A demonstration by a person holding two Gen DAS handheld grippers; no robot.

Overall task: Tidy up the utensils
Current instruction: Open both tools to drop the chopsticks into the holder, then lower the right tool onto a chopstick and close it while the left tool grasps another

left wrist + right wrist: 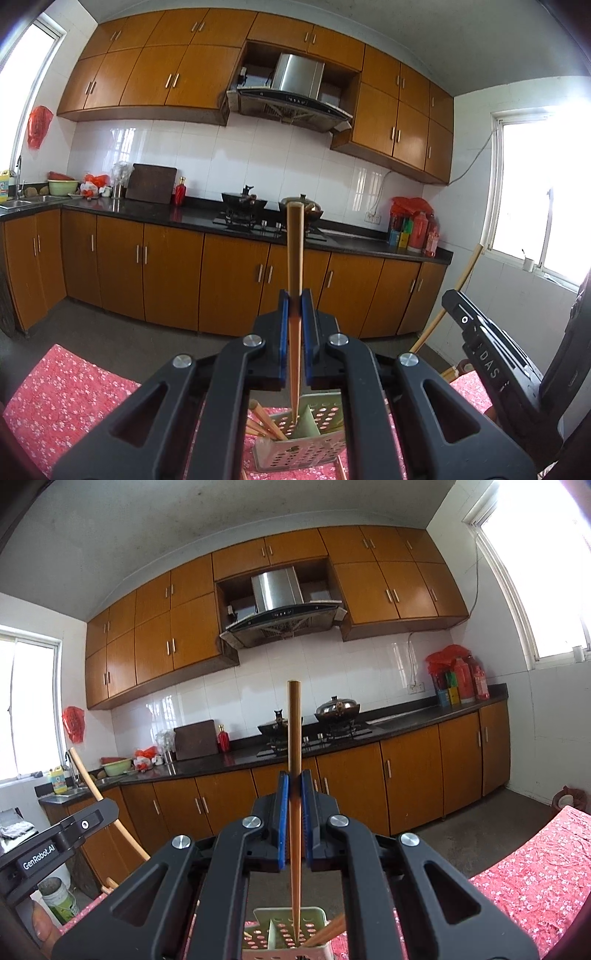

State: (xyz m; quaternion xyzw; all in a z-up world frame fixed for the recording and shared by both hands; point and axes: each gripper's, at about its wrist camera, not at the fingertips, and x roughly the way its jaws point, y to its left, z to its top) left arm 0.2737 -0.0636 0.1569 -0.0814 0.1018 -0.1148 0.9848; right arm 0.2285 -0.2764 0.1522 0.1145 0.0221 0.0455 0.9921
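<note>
My left gripper point(295, 295) is shut on a wooden chopstick point(295, 240) held upright. Its lower tip points down into a green perforated utensil holder point(314, 446), where several chopsticks point(264, 424) lean. In the right wrist view my right gripper point(295, 775) is shut on a second chopstick point(294, 723), whose tip dips into the same holder point(271, 923) beside other chopsticks point(328, 932). Each gripper shows at the edge of the other's view: the right gripper point(452, 299) and the left gripper point(99, 810).
The holder stands on a red floral tablecloth point(74, 398). Beyond a strip of floor runs a dark counter point(147, 212) with a stove, a wok point(243, 201), a lidded pot point(336, 707) and red bottles point(421, 230). A white bucket point(59, 897) sits low at the left.
</note>
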